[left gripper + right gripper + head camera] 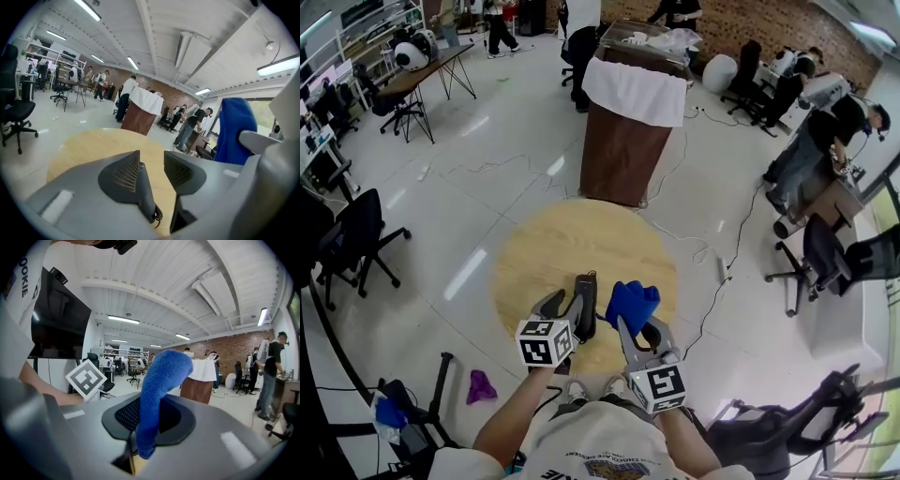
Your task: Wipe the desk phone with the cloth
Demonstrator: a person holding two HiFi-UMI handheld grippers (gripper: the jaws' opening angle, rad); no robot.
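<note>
A black phone handset (pixel 584 298) with a coiled cord lies near the front of the round wooden table (pixel 572 244). My left gripper (pixel 567 306) reaches down around it. In the left gripper view the handset (pixel 143 192) rests against the left pad, and bare table shows between it and the right pad, so the left gripper (pixel 152 166) stands partly open. My right gripper (pixel 636 328) hovers just right of the handset, shut on a blue cloth (pixel 630 302). That cloth (pixel 161 380) sticks up from between the pads of the right gripper (pixel 145 420).
A brown lectern (pixel 623 141) draped in white stands just beyond the table. Black office chairs (pixel 356 234) sit at the left and right. A purple rag (pixel 480 384) lies on the floor at lower left, and cables trail along the floor to the right.
</note>
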